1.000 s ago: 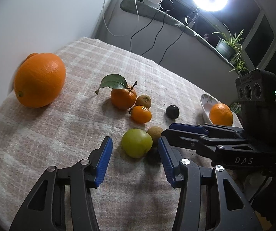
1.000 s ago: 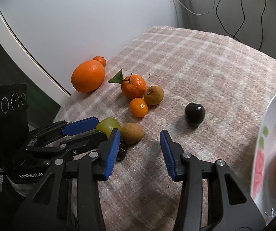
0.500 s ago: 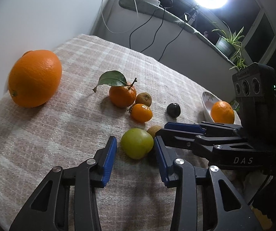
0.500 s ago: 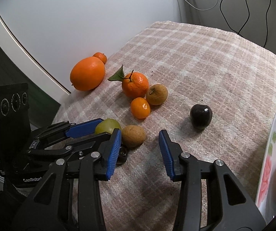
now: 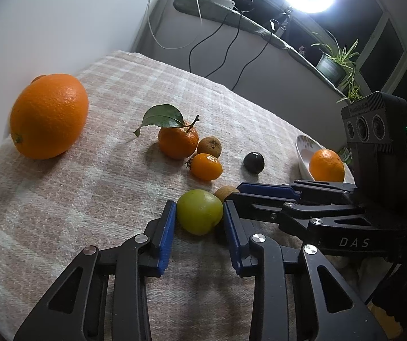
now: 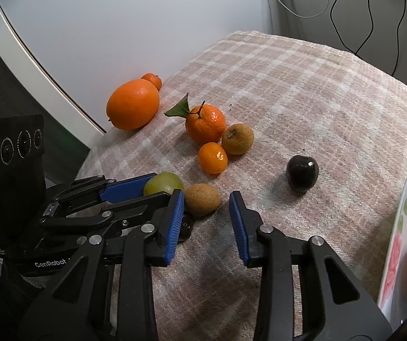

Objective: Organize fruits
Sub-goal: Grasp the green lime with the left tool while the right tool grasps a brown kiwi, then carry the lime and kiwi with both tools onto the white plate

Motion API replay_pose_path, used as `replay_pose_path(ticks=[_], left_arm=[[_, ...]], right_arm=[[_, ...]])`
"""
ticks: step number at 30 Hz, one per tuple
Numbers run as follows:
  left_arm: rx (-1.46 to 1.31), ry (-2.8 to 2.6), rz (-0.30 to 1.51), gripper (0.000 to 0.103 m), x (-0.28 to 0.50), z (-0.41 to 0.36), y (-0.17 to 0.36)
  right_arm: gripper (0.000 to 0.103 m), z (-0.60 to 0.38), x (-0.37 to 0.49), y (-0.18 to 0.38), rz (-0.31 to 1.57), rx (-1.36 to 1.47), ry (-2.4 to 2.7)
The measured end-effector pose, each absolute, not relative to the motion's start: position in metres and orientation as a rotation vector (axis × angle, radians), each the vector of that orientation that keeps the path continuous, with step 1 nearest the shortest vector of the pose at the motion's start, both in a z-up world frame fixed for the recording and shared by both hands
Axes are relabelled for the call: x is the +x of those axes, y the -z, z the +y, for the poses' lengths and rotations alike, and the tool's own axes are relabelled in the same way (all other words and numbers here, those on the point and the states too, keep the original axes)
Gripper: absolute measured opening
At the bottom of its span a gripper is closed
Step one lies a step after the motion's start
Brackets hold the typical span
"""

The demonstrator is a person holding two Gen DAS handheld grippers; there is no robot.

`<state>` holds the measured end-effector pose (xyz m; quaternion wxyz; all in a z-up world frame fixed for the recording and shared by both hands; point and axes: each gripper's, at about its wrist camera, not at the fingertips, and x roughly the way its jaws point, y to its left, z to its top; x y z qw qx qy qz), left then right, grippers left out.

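A green fruit (image 5: 199, 211) lies on the checked cloth (image 5: 89, 187) between the blue pads of my left gripper (image 5: 199, 210). The jaws are closing and both pads touch its sides. A brown fruit (image 6: 202, 199) lies just beside it, between the tips of my right gripper (image 6: 205, 196). Those jaws are closing too: the left pad is at the fruit, the right pad stands clear of it. The right gripper (image 5: 246, 196) reaches in from the right and hides most of the brown fruit (image 5: 226, 191). The left gripper (image 6: 143, 190) crosses in from the left.
Farther back lie a leafed mandarin (image 5: 177, 142), a small mandarin (image 5: 206, 166), a second brown fruit (image 5: 209, 147) and a dark fruit (image 5: 254, 162). A big orange (image 5: 48, 116) rests by the wall. A white plate (image 5: 302, 153) at right holds an orange (image 5: 327, 164).
The left jaws have narrowed until the pads meet the green fruit. The right jaws have narrowed around the brown fruit. Both hands have barely moved.
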<state>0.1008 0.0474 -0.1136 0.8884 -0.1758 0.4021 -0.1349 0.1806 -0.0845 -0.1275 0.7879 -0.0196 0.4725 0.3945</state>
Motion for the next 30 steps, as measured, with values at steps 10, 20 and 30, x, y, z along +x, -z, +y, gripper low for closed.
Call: replay_pose_path(ticks=[10,20,30], left_arm=[[-0.366,0.279,0.828,0.03,0.099,0.047,0.113],[-0.361,0.277,0.803,0.03,0.095,0.045,0.101],[-0.34,0.34,0.769,0.03,0.094,0.018,0.08]], right_arm=[[0.027,-0.084,0.178,0.126,1.013,-0.036,-0.854],[0.027,-0.105,0.173,0.113,0.973,-0.012,-0.829],[0.027,-0.155,0.149,0.091,0.89,0.008,-0.757]])
